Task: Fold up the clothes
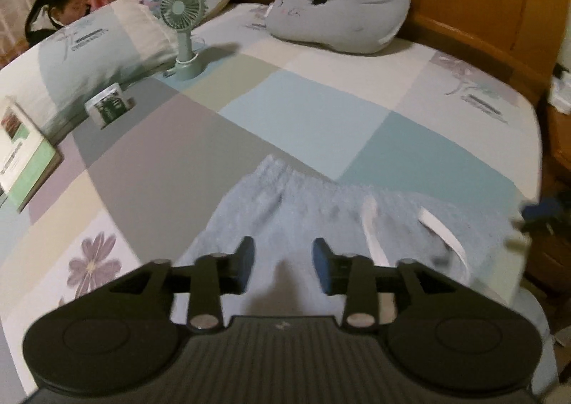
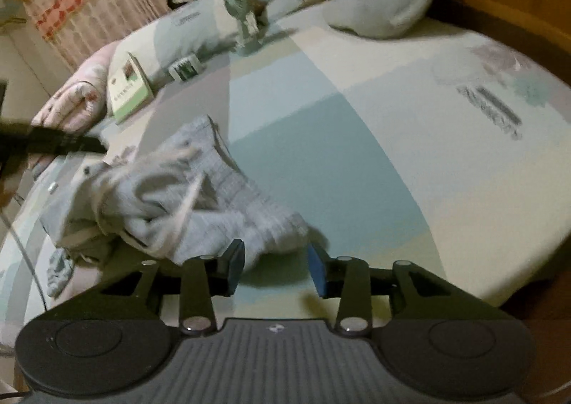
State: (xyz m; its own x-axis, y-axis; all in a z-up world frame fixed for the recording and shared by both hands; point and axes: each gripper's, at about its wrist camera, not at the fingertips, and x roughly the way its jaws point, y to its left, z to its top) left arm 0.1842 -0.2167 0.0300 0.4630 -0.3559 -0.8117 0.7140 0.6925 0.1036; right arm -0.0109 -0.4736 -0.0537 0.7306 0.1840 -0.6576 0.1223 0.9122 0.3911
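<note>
Both my grippers are empty right now: the left gripper has its jaws apart over the fluffy blue pants, nothing pinched, and the right gripper is spread too, with only the edge of the pants just ahead and to its left. So honestly the folding looks barely started, or maybe one rough fold in. From the right side the fabric is a bunched heap with the white drawstrings flopped across it, not a neat rectangle. I'd say the flattening and the real folds are all left. Further out past the pants there's bare bedsheet, then a little desk fan and a grey pillow by the headboard.
</note>
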